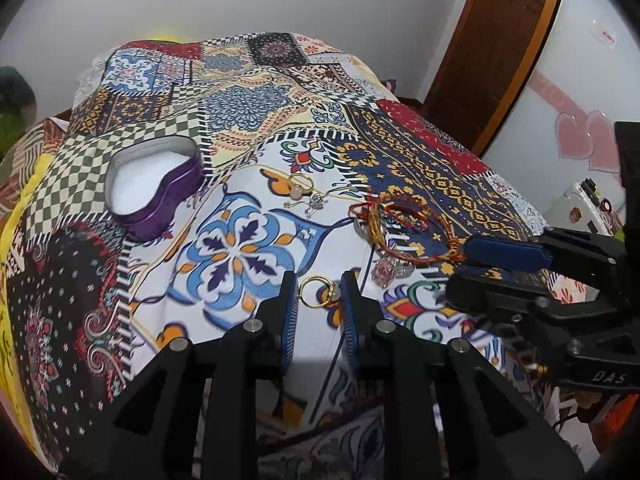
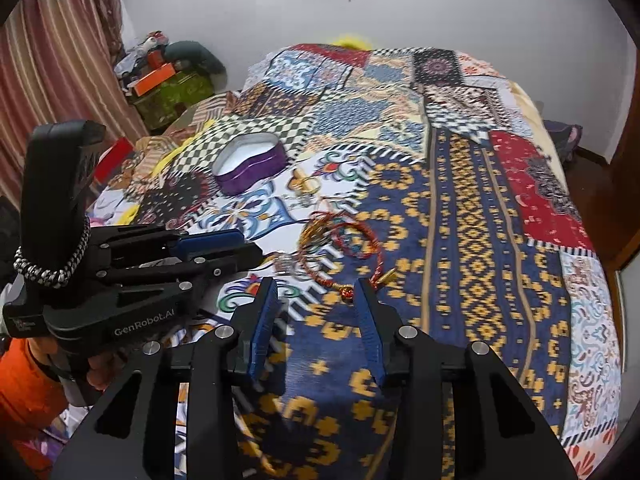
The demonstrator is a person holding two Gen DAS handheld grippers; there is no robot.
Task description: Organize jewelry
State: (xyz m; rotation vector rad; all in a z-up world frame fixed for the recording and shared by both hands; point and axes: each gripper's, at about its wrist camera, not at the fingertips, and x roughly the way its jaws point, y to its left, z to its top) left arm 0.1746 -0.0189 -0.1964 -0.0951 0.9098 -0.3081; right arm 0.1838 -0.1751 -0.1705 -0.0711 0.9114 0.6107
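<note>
Left claw [image 2: 224, 246] reads "GenRobot.AI", seemingly.

Light: soft, even, bright daylight.
Shadows: faint.
Blur: slight smear on bedspread [image 2: 460, 208].
Edges: fisheye bending, dark corners.

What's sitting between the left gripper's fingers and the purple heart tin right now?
Only bare patterned bedspread, seen in the left wrist view. The left gripper brackets a gold ring; the purple heart tin lies far-left.
</note>
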